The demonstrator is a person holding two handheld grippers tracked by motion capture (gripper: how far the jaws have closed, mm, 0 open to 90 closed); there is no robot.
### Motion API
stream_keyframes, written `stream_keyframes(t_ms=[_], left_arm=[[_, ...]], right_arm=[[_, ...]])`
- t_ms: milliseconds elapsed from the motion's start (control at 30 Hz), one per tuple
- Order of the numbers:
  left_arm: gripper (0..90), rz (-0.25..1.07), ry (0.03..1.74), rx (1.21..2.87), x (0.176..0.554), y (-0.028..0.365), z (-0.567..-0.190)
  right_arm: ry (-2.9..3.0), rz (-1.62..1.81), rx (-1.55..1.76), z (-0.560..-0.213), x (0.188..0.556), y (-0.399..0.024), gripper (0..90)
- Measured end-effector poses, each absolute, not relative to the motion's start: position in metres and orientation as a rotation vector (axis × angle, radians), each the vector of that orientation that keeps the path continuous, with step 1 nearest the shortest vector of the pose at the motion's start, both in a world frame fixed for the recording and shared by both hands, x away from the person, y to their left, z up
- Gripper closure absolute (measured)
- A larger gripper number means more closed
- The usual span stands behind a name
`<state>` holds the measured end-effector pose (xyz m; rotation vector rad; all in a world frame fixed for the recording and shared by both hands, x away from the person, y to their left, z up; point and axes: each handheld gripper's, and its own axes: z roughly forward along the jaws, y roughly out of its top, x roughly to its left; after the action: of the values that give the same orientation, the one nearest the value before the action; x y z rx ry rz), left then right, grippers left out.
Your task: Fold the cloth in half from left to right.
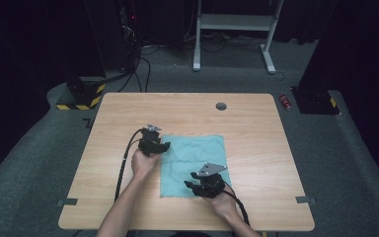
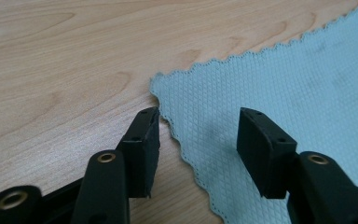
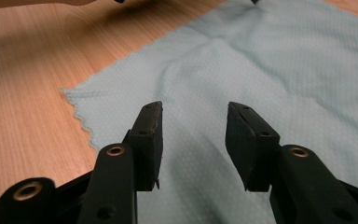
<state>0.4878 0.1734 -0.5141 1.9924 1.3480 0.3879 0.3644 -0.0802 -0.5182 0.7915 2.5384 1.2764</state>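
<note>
Seen from above: a pale wooden bench (image 1: 128, 113) with rounded corners, on grey carpet.

Towards the left, the left hand-held gripper (image 1: 164, 146), black, gripped in a bare hand, at the far left corner of a light blue-green square cloth (image 1: 192, 155) with a waffle weave and scalloped edge. Jaws apart, nothing pinched; in the left gripper view (image 2: 198, 135) one pad over bare wood, the other over the cloth (image 2: 279, 93), the cloth's corner lying flat between them.

In the middle of the bench, the cloth spread flat, a few soft creases across it.

Towards the right, the right hand-held gripper (image 1: 191, 180), black with a grey three-cornered plate on top, above the cloth's near edge. Jaws wide, gripping nothing; in the right gripper view (image 3: 193, 135) both pads hovering over the cloth (image 3: 270, 70), its near left corner just beside them.

Farther right on the bench, a small round grey grommet (image 1: 221, 106) near the far edge, well apart from the cloth.
</note>
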Motion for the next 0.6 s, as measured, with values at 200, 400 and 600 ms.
stream_keyframes(t_ms=[200,400,600], left_arm=[[47.4,0.417,1.372,1.961,0.491,0.183,-0.514],[48.3,0.414,1.373,1.924,0.492,0.186,-0.512],[47.9,0.412,1.352,1.981,0.499,0.178,-0.51]], right_arm=[[2.561,1.305,0.746,-0.516,0.364,-0.065,57.5],[2.598,1.29,0.72,-0.518,0.36,-0.049,58.3],[2.61,1.309,0.689,-0.515,0.356,-0.038,58.4]])
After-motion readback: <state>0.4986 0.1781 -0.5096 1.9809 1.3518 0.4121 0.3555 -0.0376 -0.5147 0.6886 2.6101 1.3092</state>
